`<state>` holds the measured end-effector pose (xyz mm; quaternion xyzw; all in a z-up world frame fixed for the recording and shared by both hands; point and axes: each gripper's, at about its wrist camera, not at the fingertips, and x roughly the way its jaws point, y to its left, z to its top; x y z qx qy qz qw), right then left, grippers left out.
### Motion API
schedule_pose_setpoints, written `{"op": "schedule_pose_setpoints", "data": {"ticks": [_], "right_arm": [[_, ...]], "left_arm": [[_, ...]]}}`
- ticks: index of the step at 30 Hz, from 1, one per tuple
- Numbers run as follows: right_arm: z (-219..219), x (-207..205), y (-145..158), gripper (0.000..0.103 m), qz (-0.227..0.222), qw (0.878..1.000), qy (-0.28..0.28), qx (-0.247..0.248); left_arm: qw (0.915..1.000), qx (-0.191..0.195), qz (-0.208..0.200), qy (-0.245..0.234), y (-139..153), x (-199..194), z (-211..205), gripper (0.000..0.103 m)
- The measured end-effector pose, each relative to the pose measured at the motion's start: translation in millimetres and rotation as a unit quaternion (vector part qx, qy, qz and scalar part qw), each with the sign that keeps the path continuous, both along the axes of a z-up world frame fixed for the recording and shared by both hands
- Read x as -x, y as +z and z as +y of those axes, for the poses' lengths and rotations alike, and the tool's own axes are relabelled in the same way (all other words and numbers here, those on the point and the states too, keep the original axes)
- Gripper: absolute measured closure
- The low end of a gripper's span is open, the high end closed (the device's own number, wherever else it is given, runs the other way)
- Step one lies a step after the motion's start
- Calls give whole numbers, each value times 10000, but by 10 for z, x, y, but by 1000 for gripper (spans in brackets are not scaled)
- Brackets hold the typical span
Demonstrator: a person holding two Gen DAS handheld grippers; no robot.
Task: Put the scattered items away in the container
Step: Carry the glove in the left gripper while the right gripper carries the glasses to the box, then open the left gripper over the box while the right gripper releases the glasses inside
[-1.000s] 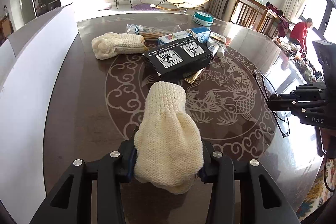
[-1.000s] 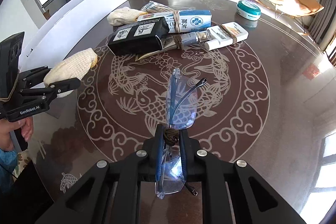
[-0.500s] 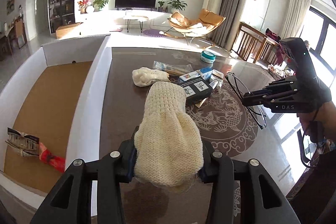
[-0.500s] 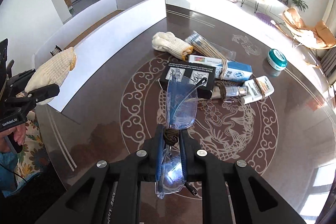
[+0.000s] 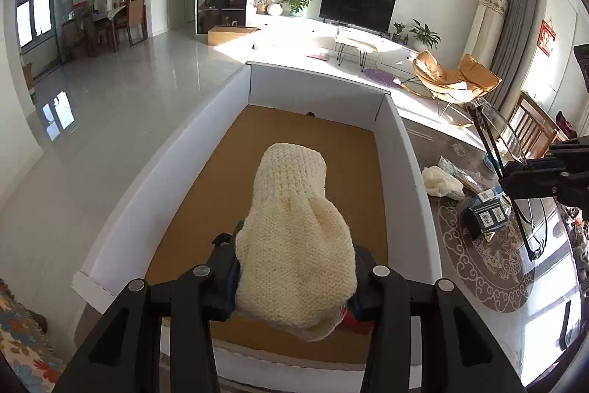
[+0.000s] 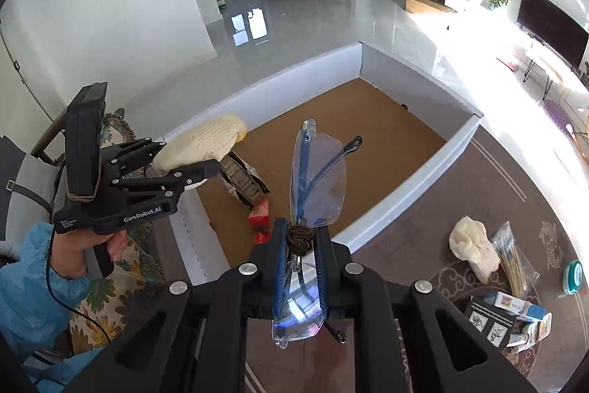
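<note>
Red packet [image 5: 351, 317] mostly hidden behind knit glove [image 5: 294, 245]. Box labels [image 6: 489, 323] too small to read. Glasses [image 6: 316, 179] lower lens partly hidden between claw fingers.

Two knit gloves [image 5: 294, 245] [image 6: 475, 253], one glasses [image 6: 316, 179], one container [image 6: 405, 194]

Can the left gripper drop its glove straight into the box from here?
Probably yes. The left gripper, shut on the glove, hangs over the open box; bare cardboard floor lies beneath, and the wrappers sit aside.
</note>
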<state>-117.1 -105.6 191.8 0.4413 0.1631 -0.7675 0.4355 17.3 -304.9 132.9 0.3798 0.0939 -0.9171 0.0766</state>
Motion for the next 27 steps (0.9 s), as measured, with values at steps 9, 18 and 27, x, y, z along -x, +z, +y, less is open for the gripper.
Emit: {"op": "schedule_pose_setpoints", "data": {"ticks": [9, 18, 27], "right_arm": [[-952, -6, -657, 88, 85, 9989, 261, -392], [-1015, 140, -839, 53, 56, 9986, 117, -508], [-457, 313, -521, 38, 231, 9985, -338, -363]], "left_arm": [[9988, -71, -344, 329, -363, 72, -331, 59], [9963, -40, -665, 536, -544, 157, -424, 46], [9987, -28, -103, 497, -251, 83, -60, 29]]}}
